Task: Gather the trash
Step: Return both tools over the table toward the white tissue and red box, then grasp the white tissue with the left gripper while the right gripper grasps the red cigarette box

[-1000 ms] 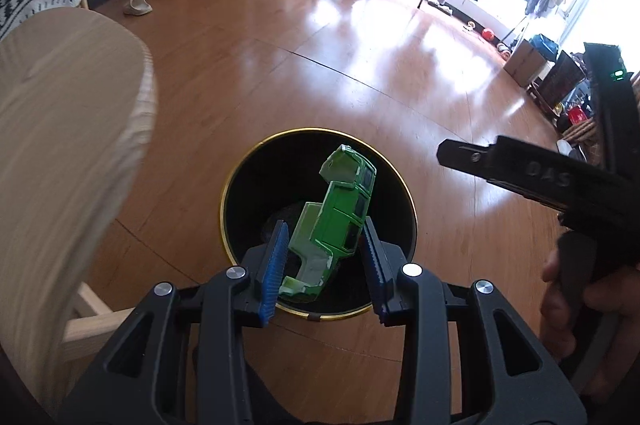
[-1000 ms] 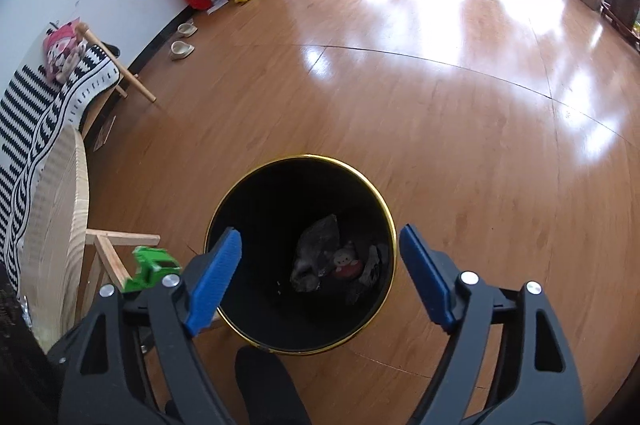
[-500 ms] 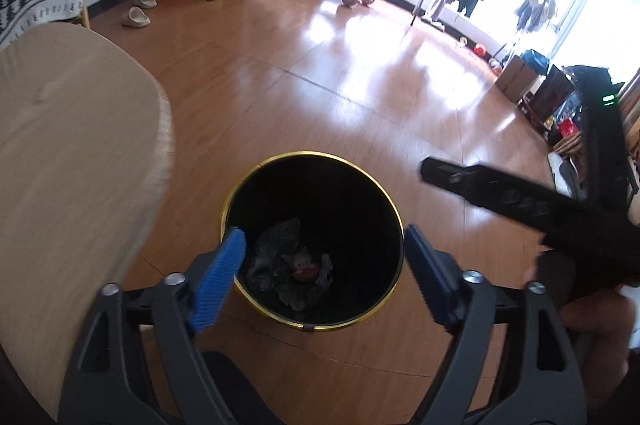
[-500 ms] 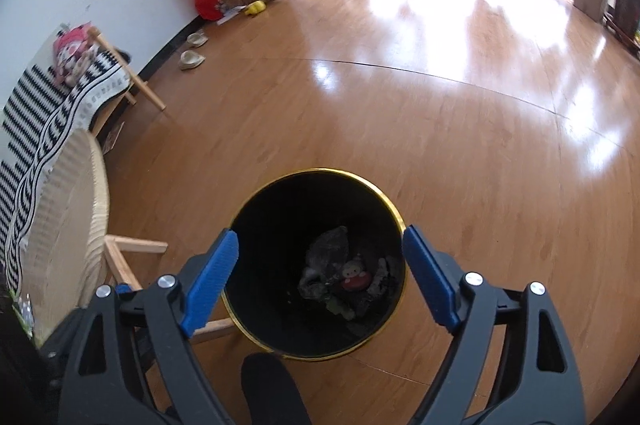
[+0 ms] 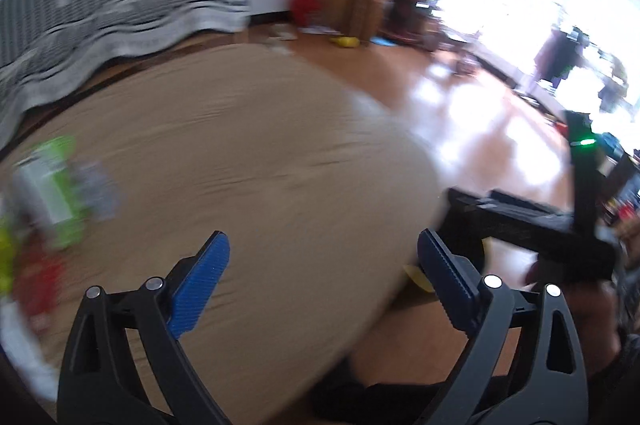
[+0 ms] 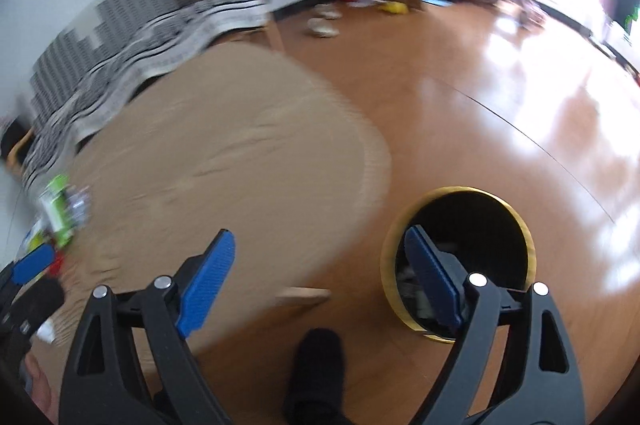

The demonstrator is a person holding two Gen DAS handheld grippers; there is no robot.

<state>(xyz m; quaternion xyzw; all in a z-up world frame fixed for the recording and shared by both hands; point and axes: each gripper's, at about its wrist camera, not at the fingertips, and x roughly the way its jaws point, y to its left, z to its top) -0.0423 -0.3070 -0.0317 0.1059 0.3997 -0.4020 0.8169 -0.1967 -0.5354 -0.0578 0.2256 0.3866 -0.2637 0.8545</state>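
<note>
Both sets of jaws are empty. Our left gripper (image 5: 322, 285) has its blue pads wide apart and opening, nothing between them; our right gripper (image 6: 320, 283) is the same, spread and opening, nothing held.

Past the jaws, both views look across the round tan wooden tabletop (image 5: 248, 161). Remaining trash sits at its far left edge: a blurred green-and-white carton-like item (image 5: 52, 185) with red and yellow bits below it, too smeared to identify.

We judge we're between items, with the hands swinging towards the table for the next pick. Next move calls for settling one gripper over that left-edge pile, pads straddling a single piece, then closing.

View differences: only the right wrist view shows the black gold-rimmed waste bin (image 6: 460, 249) on the floor at lower right, partly behind the right pad, plus a dark shoe (image 6: 316, 365) at bottom centre. The left wrist view shows only a sliver of yellow rim, but catches the right gripper's body at mid right.
</note>
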